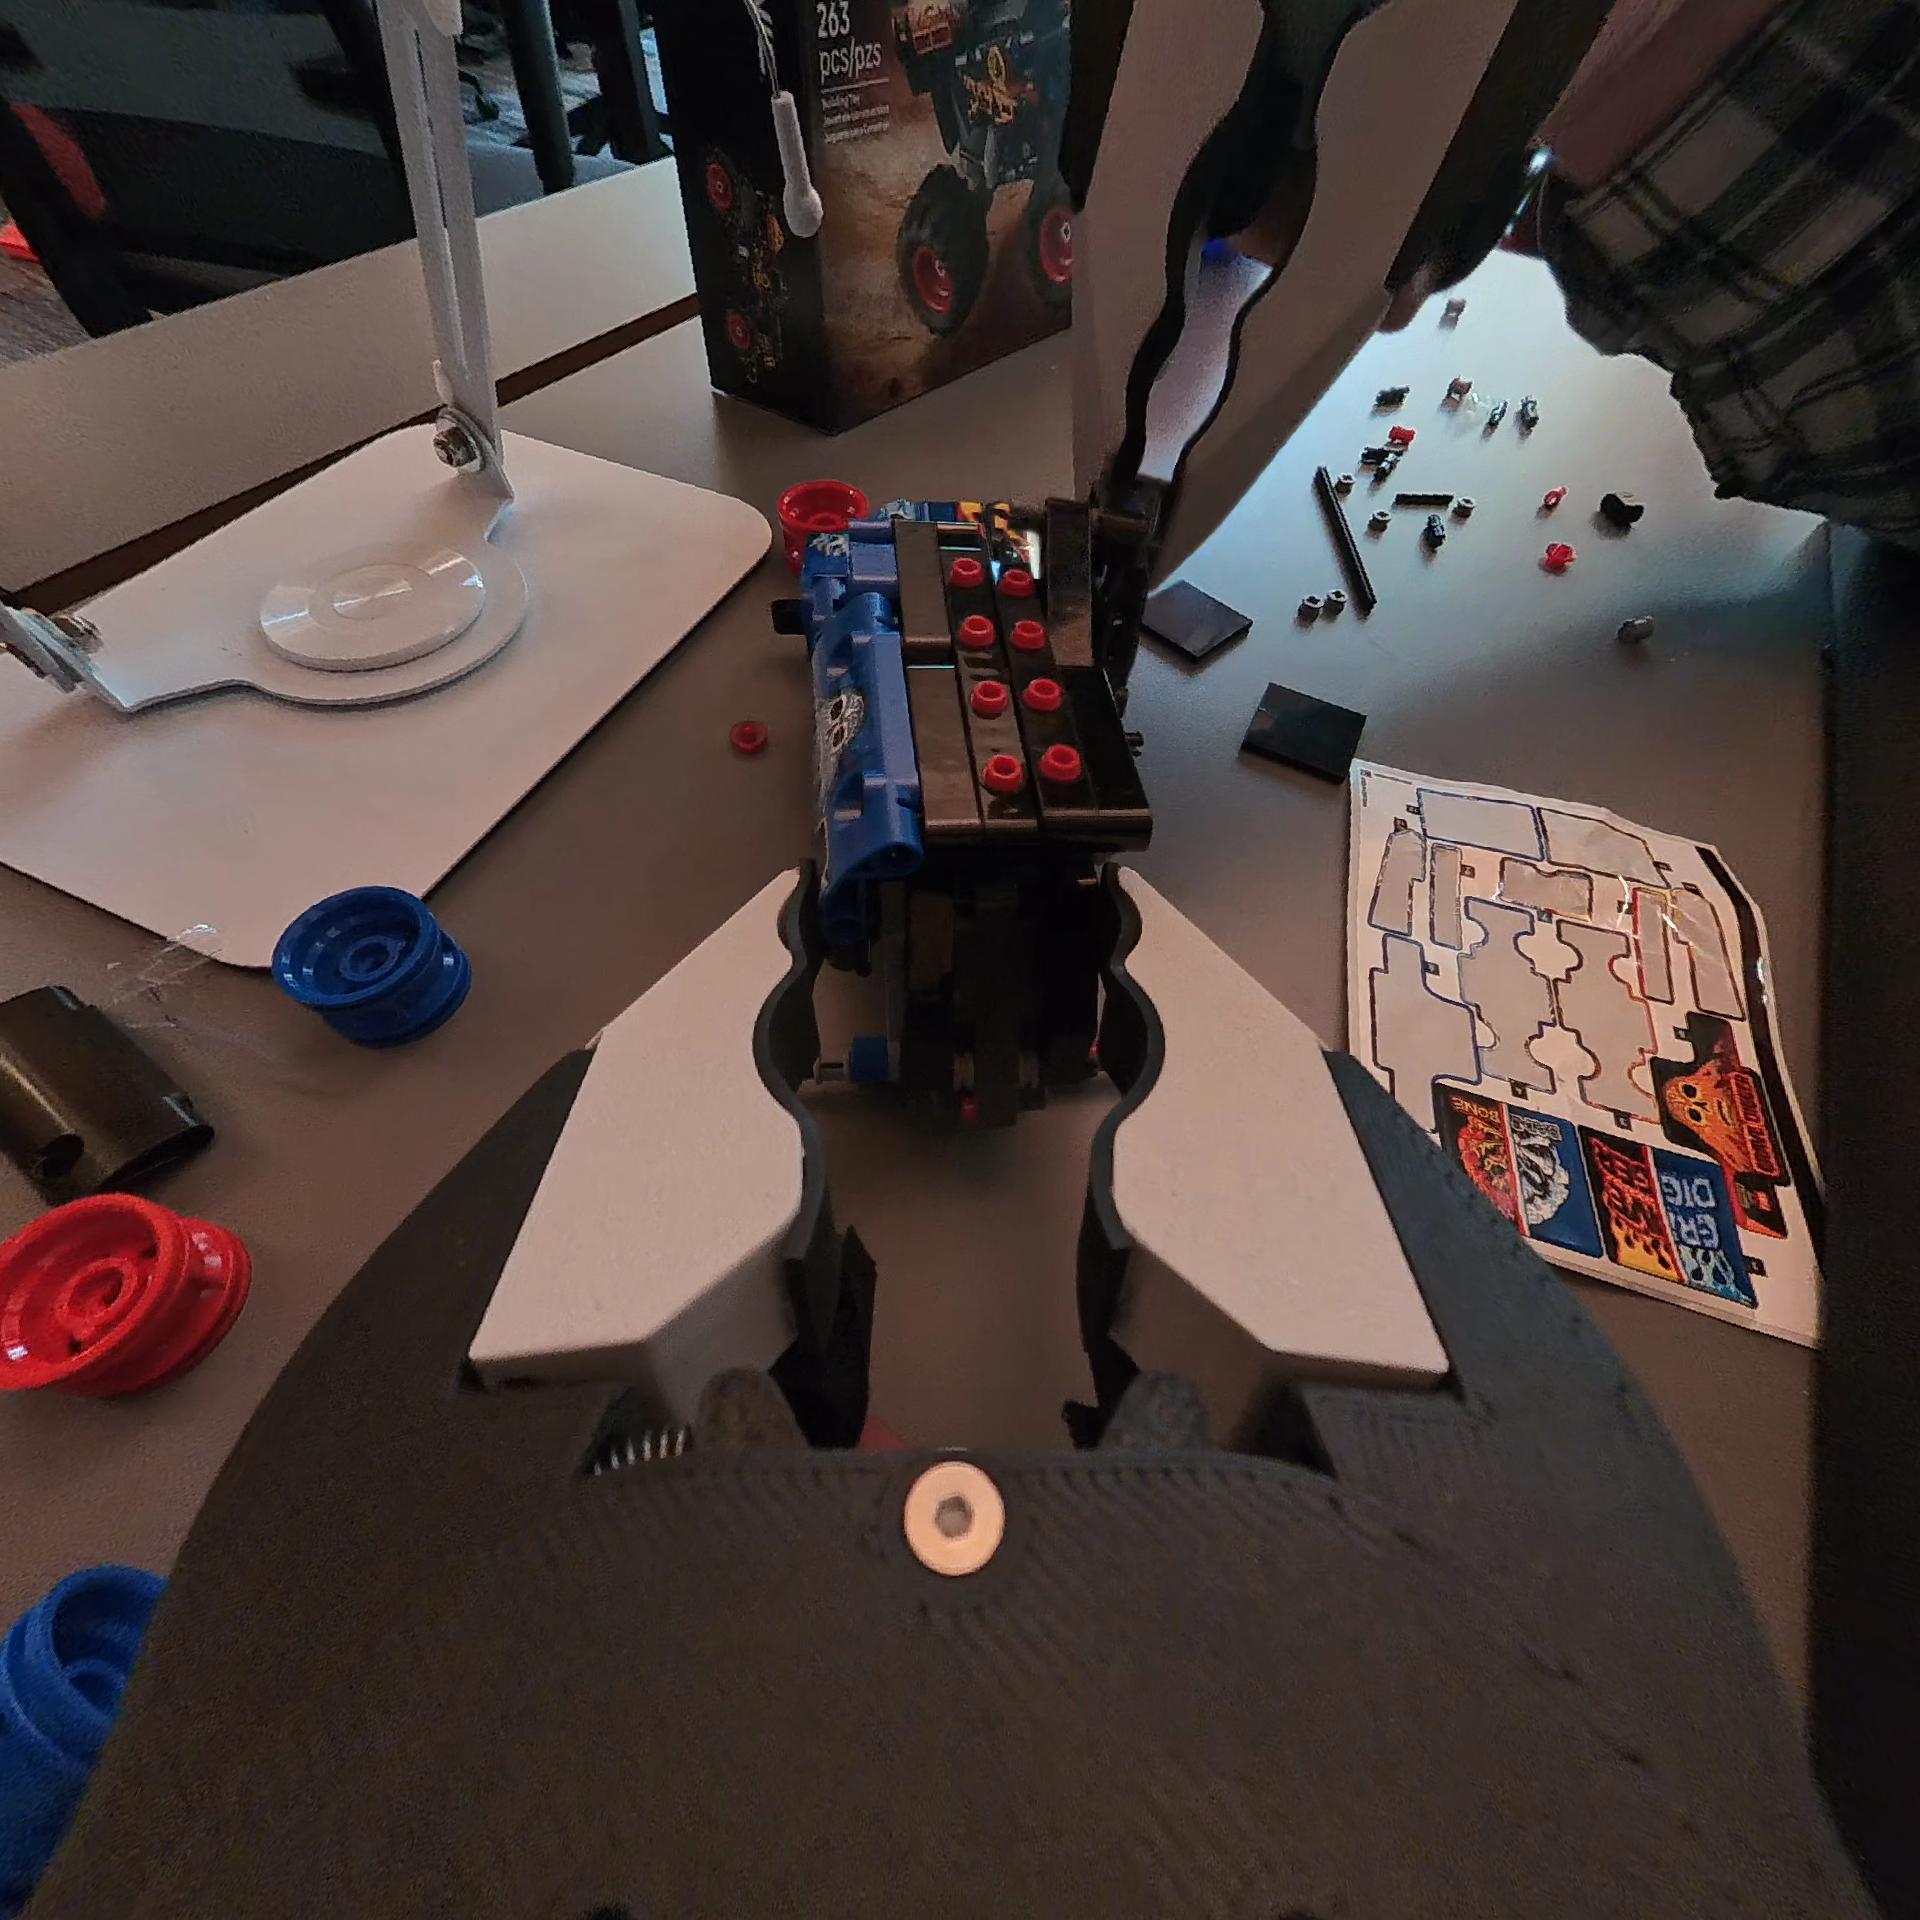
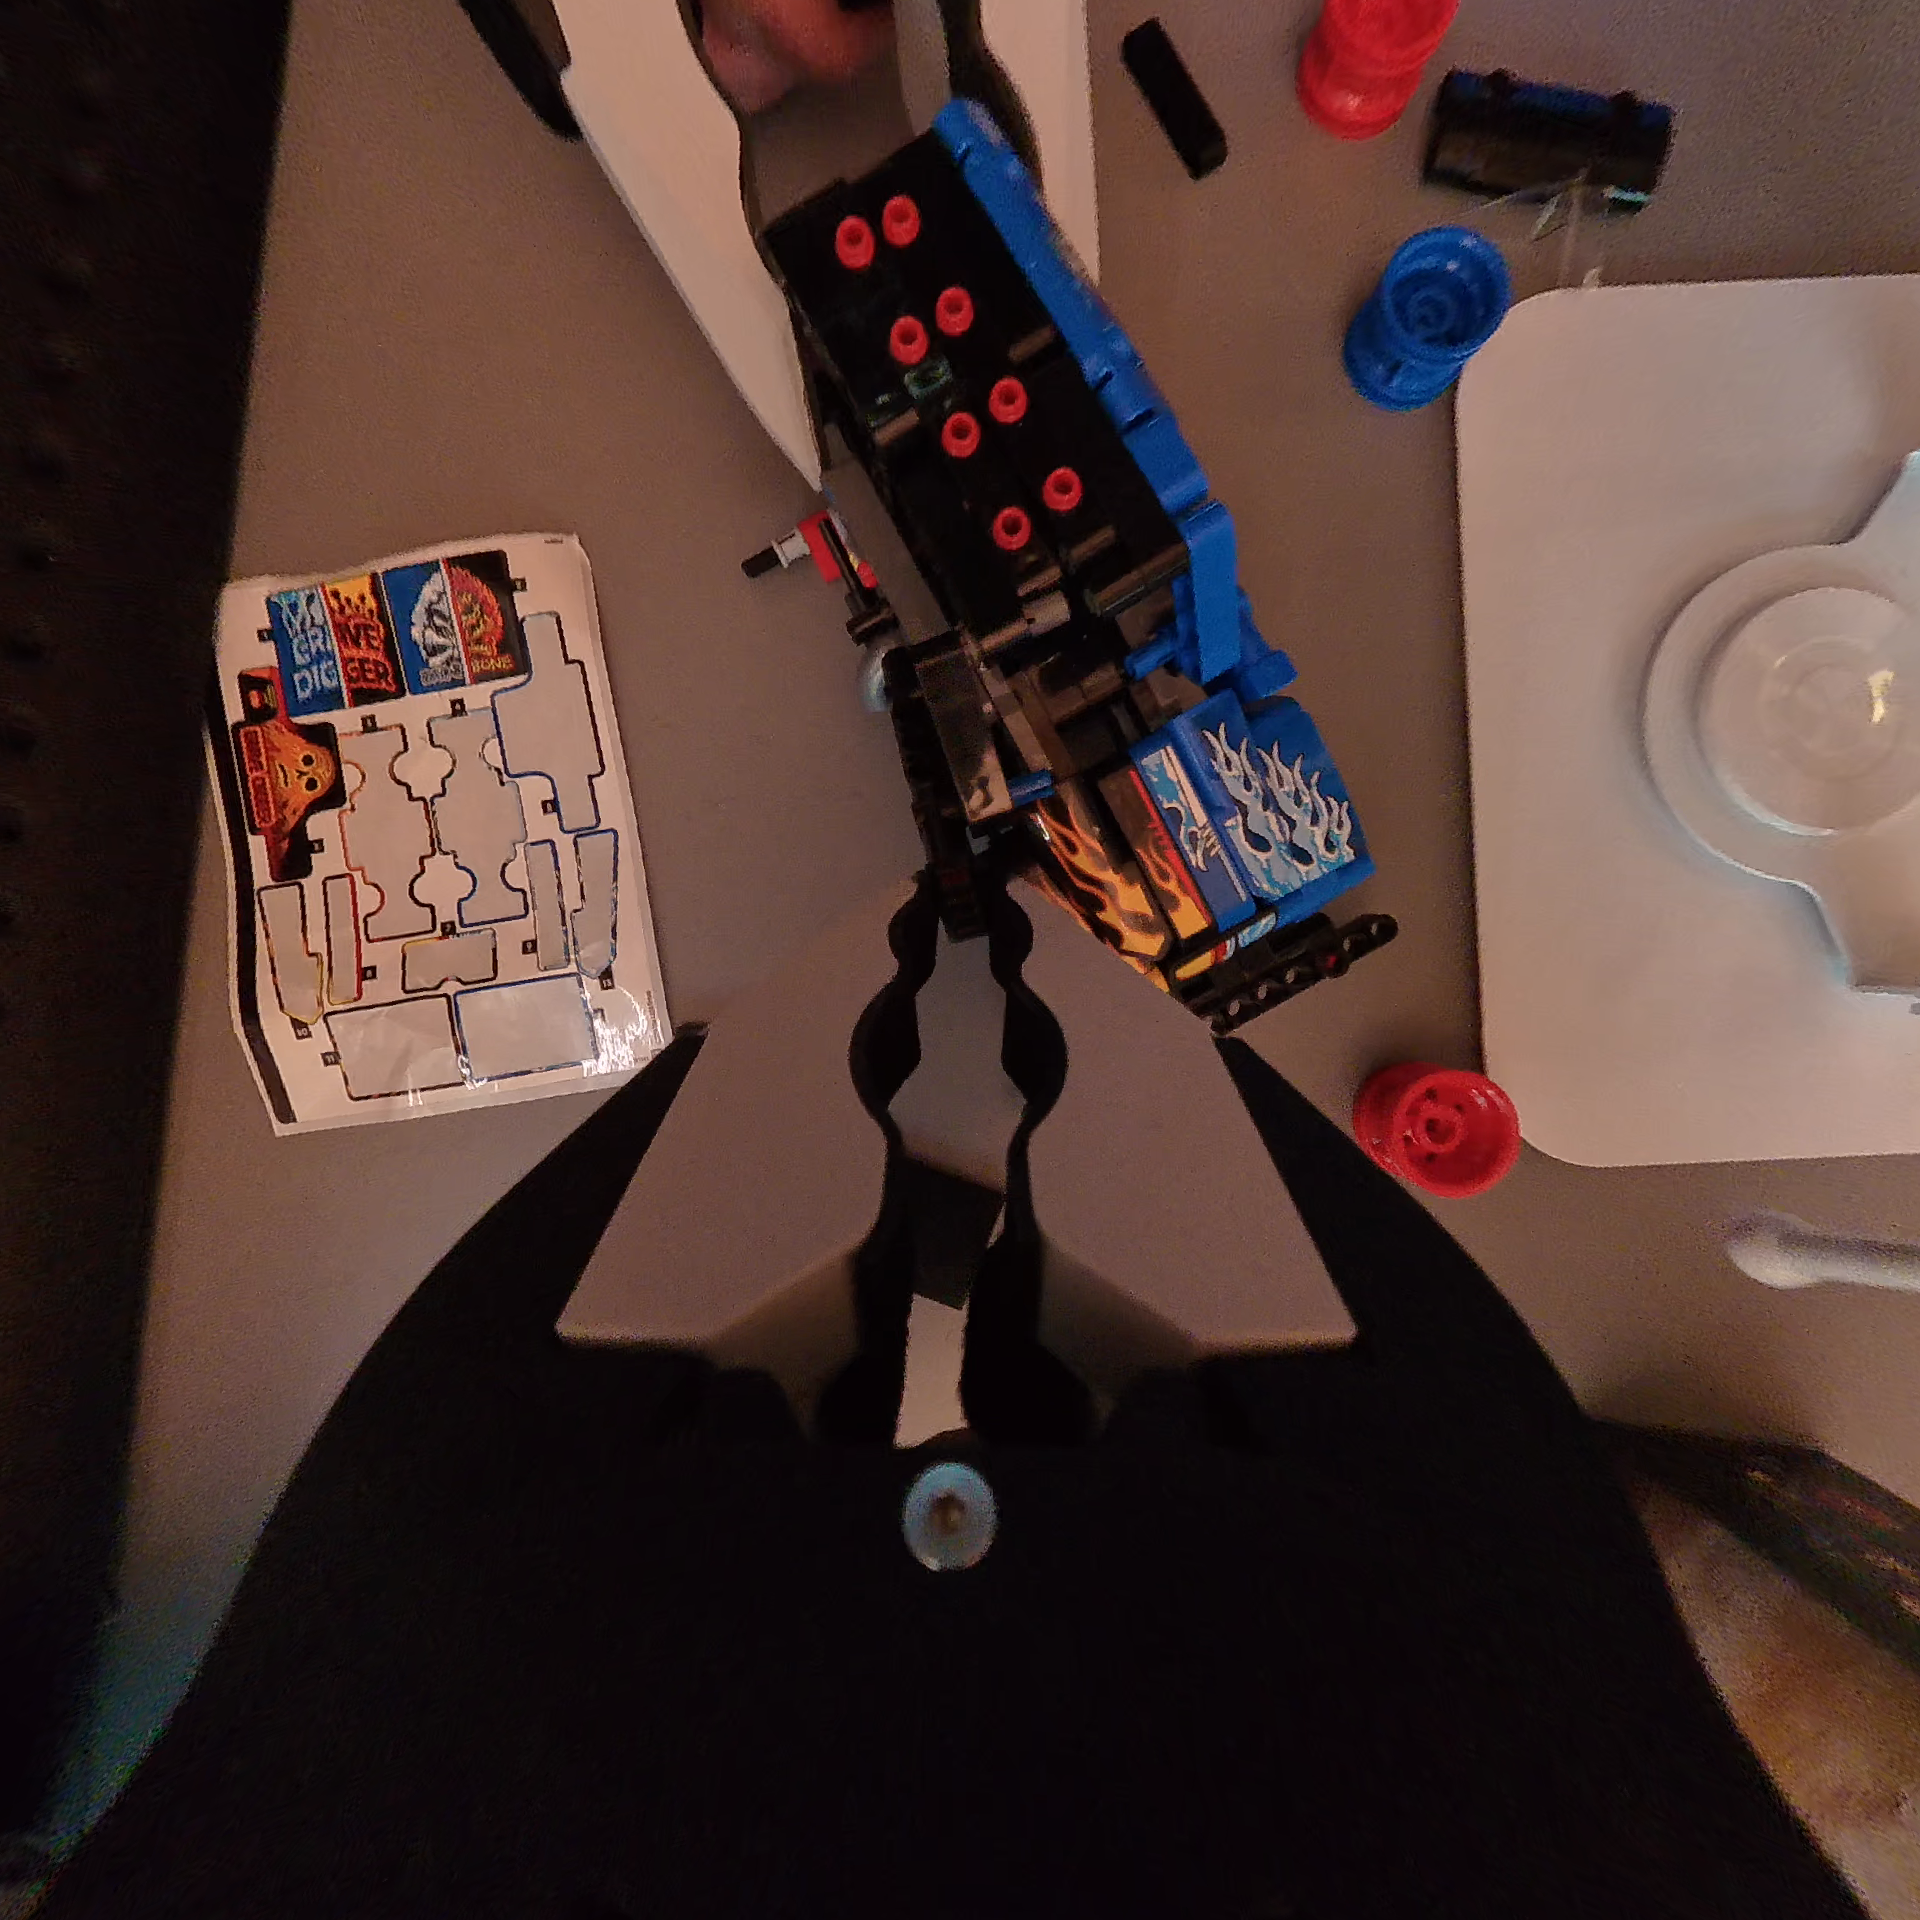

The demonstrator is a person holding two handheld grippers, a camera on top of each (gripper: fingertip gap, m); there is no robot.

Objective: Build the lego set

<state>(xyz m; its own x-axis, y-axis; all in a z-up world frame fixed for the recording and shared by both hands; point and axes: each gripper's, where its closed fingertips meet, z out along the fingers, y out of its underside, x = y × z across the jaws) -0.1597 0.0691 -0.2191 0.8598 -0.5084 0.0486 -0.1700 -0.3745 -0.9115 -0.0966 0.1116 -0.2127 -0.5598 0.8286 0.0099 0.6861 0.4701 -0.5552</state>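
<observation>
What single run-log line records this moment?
left gripper: shut on truck body | right gripper: shut on truck body | wheels loose

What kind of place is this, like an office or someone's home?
Probably an office or lab workspace: grey tables pushed together, dark chairs behind, and a white stand base on the table. The lego box suggests a staged build.

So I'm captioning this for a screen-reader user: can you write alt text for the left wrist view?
The left gripper clamps the near end of a half-built black and blue Lego truck studded with red pins, while the right gripper pinches its far end. On the grey table lie blue and red wheel hubs, a sticker sheet and small loose parts.
</observation>
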